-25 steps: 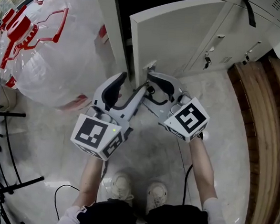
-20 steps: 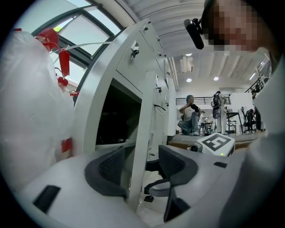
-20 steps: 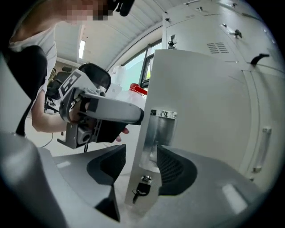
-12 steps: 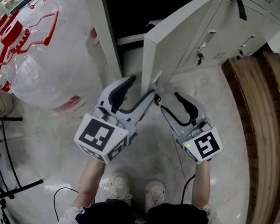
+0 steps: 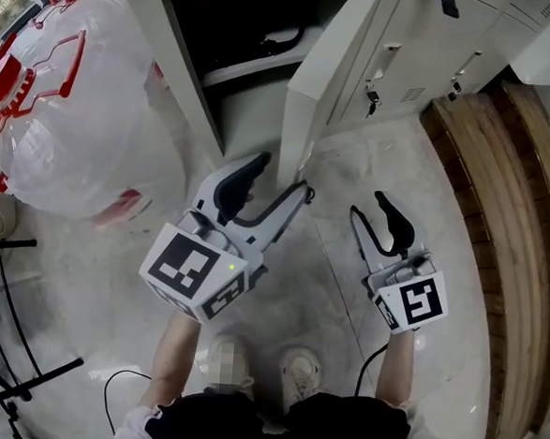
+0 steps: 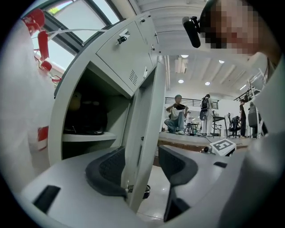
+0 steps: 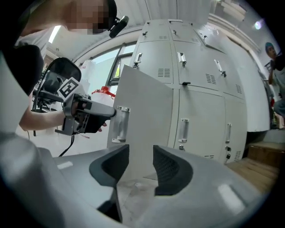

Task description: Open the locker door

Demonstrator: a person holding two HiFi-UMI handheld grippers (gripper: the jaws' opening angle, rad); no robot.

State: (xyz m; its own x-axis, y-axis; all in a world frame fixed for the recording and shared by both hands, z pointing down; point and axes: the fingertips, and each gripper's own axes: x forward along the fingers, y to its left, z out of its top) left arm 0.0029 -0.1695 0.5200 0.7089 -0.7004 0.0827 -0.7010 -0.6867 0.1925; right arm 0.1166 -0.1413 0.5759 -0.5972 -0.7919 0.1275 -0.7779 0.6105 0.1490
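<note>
The locker (image 5: pixel 186 76) is open. On its shelf (image 6: pixel 89 137) lies a dark thing (image 6: pixel 87 118), perhaps a bag; it is too shadowed to be sure. The door (image 5: pixel 328 72) is swung well out. Its free edge sits between the jaws of my left gripper (image 5: pixel 278 175), which are apart: one pad is just beside the door's inner face and the other stands clear. My right gripper (image 5: pixel 368 206) is off the door, to its right, facing the handle (image 7: pixel 120 124). Its jaws have just been closing, yet stand apart with nothing between them.
</note>
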